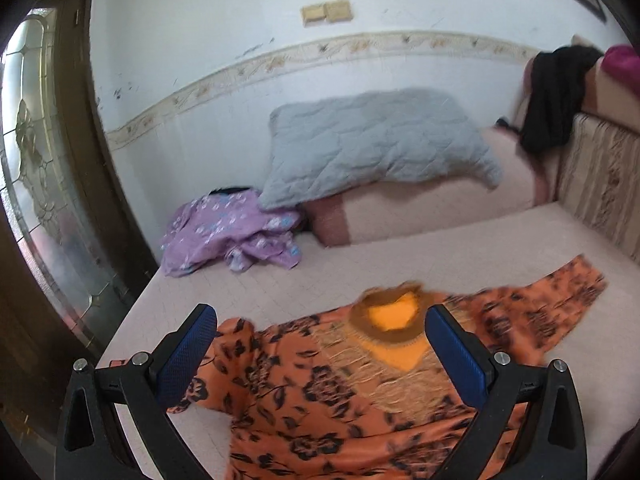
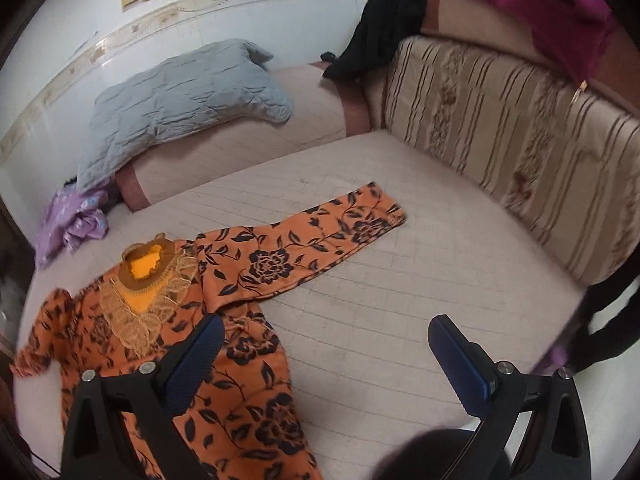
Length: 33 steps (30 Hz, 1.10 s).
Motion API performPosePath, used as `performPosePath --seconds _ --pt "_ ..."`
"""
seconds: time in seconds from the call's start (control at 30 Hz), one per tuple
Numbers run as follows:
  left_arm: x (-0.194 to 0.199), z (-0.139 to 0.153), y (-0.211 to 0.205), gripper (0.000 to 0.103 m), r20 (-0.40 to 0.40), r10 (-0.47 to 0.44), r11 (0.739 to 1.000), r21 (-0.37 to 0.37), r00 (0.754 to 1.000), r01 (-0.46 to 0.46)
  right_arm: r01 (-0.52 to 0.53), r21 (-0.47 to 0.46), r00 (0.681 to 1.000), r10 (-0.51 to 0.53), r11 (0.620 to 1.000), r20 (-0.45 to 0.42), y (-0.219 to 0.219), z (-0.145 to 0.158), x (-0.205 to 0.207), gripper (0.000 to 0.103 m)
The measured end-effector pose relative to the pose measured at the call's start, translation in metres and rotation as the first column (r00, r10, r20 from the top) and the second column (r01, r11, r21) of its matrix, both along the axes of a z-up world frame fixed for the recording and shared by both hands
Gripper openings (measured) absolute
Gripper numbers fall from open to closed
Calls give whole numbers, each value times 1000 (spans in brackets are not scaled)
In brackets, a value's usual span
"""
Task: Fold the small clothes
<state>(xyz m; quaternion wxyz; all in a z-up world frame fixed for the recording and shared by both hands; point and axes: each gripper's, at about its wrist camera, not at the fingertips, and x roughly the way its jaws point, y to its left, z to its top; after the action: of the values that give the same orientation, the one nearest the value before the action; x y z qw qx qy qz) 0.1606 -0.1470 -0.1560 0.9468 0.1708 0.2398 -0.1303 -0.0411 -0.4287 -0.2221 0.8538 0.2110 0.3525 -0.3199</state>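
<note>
Left wrist view: the left gripper (image 1: 320, 344) is seen with jaws spread wide, nothing pinched, held over the orange dress (image 1: 340, 400). The dress is laid flat on the bed (image 1: 500, 248), near side, neckline (image 1: 394, 320) pointed to the far side. One sleeve (image 1: 552, 300) is stretched out to the right; the other sleeve (image 1: 224, 360) is bunched at the left, partly hidden behind the left finger. Slight blur is noted on the right sleeve. A purple garment (image 1: 232, 236) is crumpled at the far left of the bed, touching a grey pillow (image 1: 380, 140) that is propped on a bolster (image 1: 440, 204). A black cloth (image 1: 556, 96) is draped over the striped backrest (image 1: 600, 184) at the far right.

Right wrist view: the right gripper (image 2: 324, 354) is also seen with jaws spread, nothing gripped. Its left finger is seen over the dress body (image 2: 240, 380); its right finger is over bare bed (image 2: 400, 300), apart from the fabric. The long sleeve (image 2: 304, 244) is laid straight, angled toward the far right. A magenta cloth (image 2: 552, 12) is hung on top of the backrest (image 2: 500, 128), beside the black cloth (image 2: 392, 16).
</note>
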Motion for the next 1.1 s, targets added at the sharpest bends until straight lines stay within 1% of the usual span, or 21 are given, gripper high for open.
performPosePath --seconds 0.07,0.1,0.17,0.23,0.3,0.4,0.47,0.57,0.6,0.63,0.67,0.73,0.77,0.8,0.83,0.9,0.97,1.0,1.03,1.07,1.1 --pt "21 -18 12 103 -14 47 998 51 999 -46 -34 38 999 33 999 28 -10 -7 8 103" --pt "27 -23 17 103 -19 60 997 57 998 -59 -40 49 998 37 998 49 -15 -10 12 103" --pt "46 -40 31 103 -39 126 988 95 991 -122 -43 73 995 37 996 92 -28 -18 19 103" --pt "63 -52 41 103 -86 171 981 106 982 -161 -47 110 989 31 993 143 -45 -29 25 103" --pt "77 -60 50 103 -126 212 974 110 969 -199 -44 170 981 11 984 192 -63 -44 33 103" --pt "85 -65 47 103 -142 228 971 102 963 -215 -31 282 972 -37 959 234 -87 -72 46 103" --pt "88 -70 41 103 -143 224 971 112 964 -209 -30 355 962 -69 934 264 -106 -91 53 103" --pt "87 -80 35 103 -142 202 976 113 969 -187 8 410 945 -141 912 295 -140 -111 59 101" --pt "87 -84 32 103 -143 190 978 112 971 -175 35 436 934 -184 899 305 -156 -119 59 98" --pt "87 -86 29 103 -144 184 979 112 972 -168 60 473 921 -231 879 312 -171 -127 59 93" --pt "87 -91 26 103 -141 178 980 118 974 -162 81 520 908 -278 850 313 -186 -137 59 90" --pt "88 -95 21 103 -142 172 980 127 975 -154 135 595 892 -358 792 275 -213 -157 63 72" --pt "89 -97 19 103 -143 165 980 130 976 -147 169 613 885 -392 772 250 -226 -167 66 71" --pt "91 -99 16 103 -143 161 981 135 977 -142 193 619 880 -414 762 235 -234 -173 68 71" --pt "92 -101 14 103 -140 159 980 139 977 -140 211 626 866 -441 751 237 -243 -179 71 67" --pt "94 -104 11 103 -140 154 981 141 978 -134 223 613 849 -460 758 260 -252 -179 77 66" --pt "98 -107 10 103 -152 153 981 140 977 -132 227 580 853 -447 782 269 -259 -177 90 61" --pt "100 -108 9 103 -157 153 982 139 976 -131 228 566 854 -442 792 274 -262 -179 95 44" --pt "100 -108 10 103 -155 155 981 141 976 -133 227 562 857 -437 796 273 -264 -182 98 22" --pt "101 -108 11 103 -153 157 981 142 976 -135 226 564 859 -435 795 269 -266 -189 101 15" --pt "101 -106 14 103 -149 159 980 140 976 -138 224 567 855 -440 792 276 -266 -190 101 6"
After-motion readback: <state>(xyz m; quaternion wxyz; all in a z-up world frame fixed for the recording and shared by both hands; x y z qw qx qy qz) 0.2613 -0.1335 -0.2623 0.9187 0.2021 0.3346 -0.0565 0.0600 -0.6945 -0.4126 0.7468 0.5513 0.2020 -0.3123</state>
